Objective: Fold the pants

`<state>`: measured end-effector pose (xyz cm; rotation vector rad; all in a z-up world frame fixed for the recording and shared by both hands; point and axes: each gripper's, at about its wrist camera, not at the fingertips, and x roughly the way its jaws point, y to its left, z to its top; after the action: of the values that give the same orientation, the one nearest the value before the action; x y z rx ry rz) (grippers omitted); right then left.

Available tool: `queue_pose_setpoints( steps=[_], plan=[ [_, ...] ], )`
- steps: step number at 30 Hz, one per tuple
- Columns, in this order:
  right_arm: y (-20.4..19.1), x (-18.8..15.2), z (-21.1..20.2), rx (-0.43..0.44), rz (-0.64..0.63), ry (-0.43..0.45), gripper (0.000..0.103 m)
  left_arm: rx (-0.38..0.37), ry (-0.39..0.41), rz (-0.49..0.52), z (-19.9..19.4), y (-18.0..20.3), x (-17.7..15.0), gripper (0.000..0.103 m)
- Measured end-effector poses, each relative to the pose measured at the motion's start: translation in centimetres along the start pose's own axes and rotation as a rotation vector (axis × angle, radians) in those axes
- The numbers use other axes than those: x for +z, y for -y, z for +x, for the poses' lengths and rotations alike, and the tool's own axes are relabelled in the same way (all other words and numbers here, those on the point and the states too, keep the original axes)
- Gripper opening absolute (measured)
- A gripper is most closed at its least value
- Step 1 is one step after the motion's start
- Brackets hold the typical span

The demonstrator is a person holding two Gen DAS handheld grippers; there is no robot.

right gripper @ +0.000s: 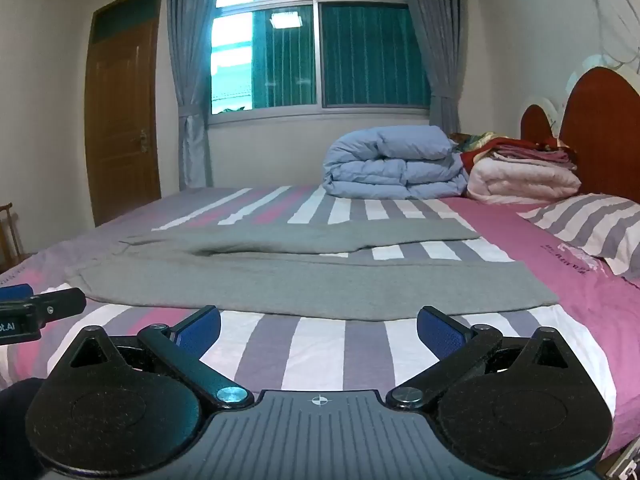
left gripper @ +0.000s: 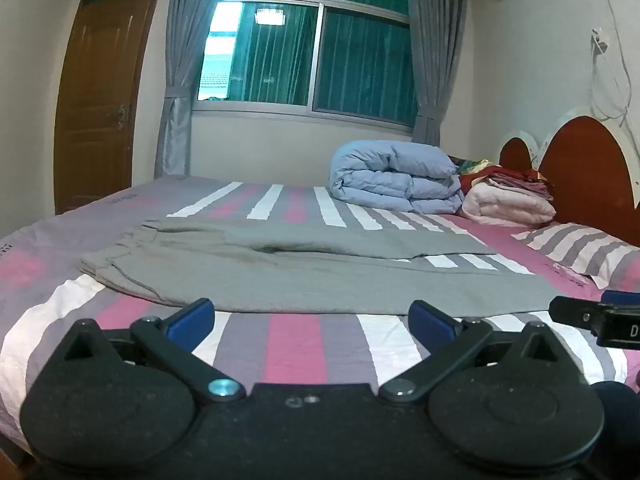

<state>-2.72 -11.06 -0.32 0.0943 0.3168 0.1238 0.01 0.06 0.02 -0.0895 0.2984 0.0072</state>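
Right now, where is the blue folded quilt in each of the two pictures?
Left wrist view: the quilt lies right of centre, at the bed's far side under the window.
Right wrist view: the quilt lies right of centre too.
Shared landmark: the pink folded blanket beside it.

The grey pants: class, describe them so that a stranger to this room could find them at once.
Start at the striped bed. The grey pants lie flat across its near half, legs towards the headboard. Unlike the puffy blue quilt behind, they are thin, plain and unfolded.

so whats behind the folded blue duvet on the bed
Behind the blue duvet stand the wall and a grey curtain below the window. The bed beneath it is covered.
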Motion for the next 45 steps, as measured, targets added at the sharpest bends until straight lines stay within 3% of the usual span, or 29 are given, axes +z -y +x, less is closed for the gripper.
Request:
queue_pose_setpoints(
  steps=[45],
  plan=[
    [0.84, -0.61, 0.35, -0.012, -0.005, -0.005, 0.103, 0.004, 0.0, -0.002, 0.13, 0.39, -0.79, 0.097]
  ],
)
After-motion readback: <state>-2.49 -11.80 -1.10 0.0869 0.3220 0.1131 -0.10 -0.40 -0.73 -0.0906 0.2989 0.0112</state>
